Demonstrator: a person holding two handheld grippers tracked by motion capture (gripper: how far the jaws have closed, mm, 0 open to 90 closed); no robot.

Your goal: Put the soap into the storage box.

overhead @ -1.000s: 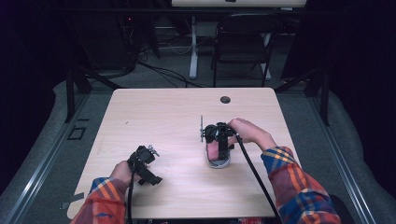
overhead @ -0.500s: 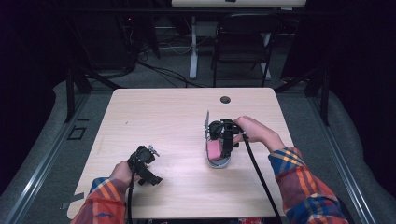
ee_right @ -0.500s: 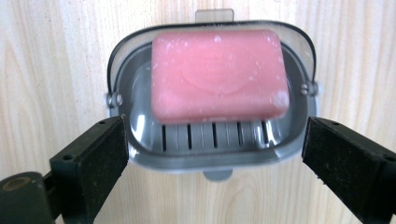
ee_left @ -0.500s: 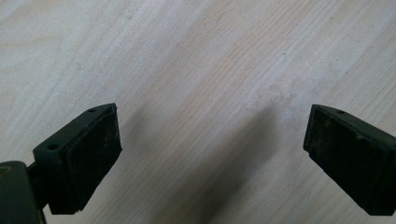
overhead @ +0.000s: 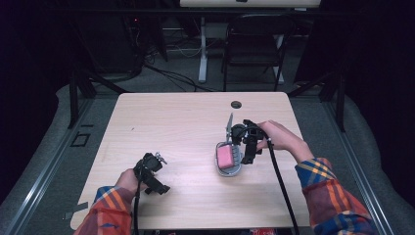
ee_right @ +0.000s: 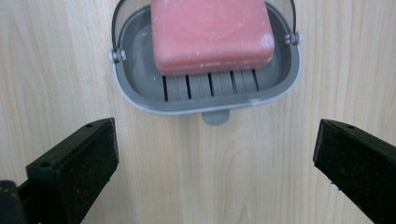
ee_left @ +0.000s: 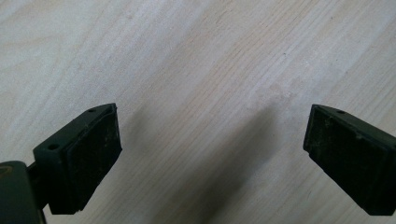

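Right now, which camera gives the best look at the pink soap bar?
The right gripper view: the pink rectangular soap bar sits close, inside its grey slotted dish. The high view shows it small; the left gripper view faces wood.

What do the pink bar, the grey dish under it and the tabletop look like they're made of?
The pink bar: probably soap, matte and waxy, with rounded edges and whitish scuffs. The grey dish: likely moulded plastic, smooth with a slight sheen, slotted floor and small front tab. The tabletop: pale wood or wood-look laminate, with visible grain lines; which one can't be told.
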